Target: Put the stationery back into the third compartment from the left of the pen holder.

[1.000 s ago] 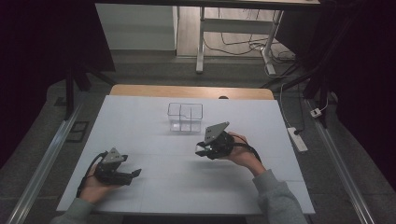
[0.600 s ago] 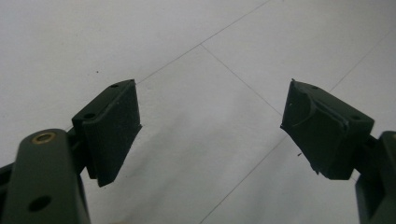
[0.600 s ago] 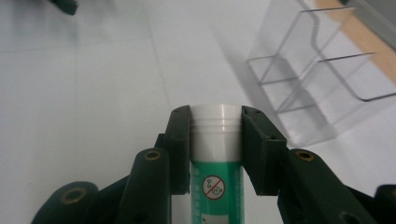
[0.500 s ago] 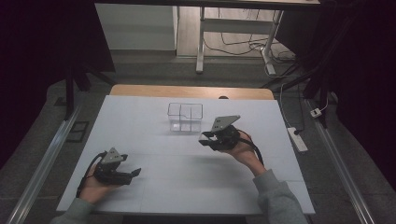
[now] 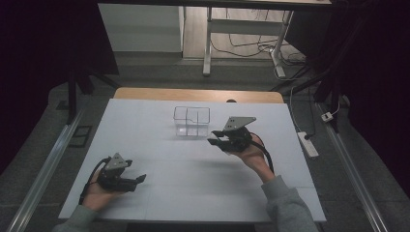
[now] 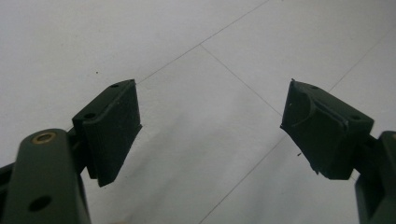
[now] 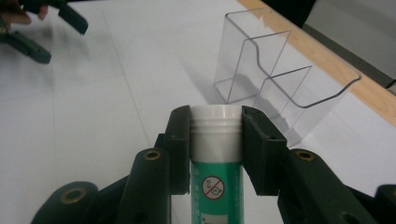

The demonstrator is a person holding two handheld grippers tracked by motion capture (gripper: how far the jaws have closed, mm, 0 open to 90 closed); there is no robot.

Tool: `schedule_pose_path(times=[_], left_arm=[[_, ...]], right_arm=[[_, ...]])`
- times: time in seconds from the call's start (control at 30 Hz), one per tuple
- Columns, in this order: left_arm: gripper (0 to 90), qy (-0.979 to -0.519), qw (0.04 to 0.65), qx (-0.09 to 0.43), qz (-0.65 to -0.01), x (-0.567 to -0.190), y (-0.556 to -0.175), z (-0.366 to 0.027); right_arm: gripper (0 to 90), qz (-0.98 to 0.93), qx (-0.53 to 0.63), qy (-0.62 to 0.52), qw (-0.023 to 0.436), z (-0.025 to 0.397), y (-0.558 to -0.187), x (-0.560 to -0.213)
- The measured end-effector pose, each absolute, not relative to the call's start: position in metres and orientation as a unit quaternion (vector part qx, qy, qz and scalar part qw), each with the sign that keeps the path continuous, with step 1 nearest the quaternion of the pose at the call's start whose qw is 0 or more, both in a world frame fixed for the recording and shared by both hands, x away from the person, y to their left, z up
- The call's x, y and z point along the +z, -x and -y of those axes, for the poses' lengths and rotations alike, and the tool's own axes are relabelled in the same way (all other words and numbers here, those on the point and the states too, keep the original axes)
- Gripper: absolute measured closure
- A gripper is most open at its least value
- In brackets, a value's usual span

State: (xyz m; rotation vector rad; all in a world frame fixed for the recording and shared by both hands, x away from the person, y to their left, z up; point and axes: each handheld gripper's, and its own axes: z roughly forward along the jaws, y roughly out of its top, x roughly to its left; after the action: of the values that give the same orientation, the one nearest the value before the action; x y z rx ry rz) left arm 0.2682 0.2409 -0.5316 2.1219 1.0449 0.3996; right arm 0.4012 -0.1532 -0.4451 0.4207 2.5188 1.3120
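Our right hand-held gripper [image 7: 215,140] is clamped on a green tube [image 7: 215,186], both jaws pressing its white ribbed cap. In the right gripper view the tube sits at bottom centre, pointing toward the clear divided organizer [image 7: 275,70] in the upper right of the frame. In the high view this hand-held gripper [image 5: 223,140] hangs above the tabletop [image 5: 145,125], just right of the organizer [image 5: 192,121] near the frame's centre. We judge that we are in the carrying step, with the placing not yet done. Next we would need to bring the tube over one compartment, tilt it upright and lower it between the thin walls before letting go. The tube is green with a white label symbol, a red crossed circle. Our left hand-held gripper [image 6: 210,135] rests wide open and empty at the lower left [image 5: 138,180].
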Motion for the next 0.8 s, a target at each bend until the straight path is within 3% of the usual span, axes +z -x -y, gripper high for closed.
schedule_pose_path(times=[0.8], left_arm=[[18.9,-0.825,0.362,0.155,-0.405,-0.5315,-0.2682,-0.2398]], right_arm=[[64.0,-0.819,0.507,-0.22,0.157,0.1564,-0.4068,-0.4354]])
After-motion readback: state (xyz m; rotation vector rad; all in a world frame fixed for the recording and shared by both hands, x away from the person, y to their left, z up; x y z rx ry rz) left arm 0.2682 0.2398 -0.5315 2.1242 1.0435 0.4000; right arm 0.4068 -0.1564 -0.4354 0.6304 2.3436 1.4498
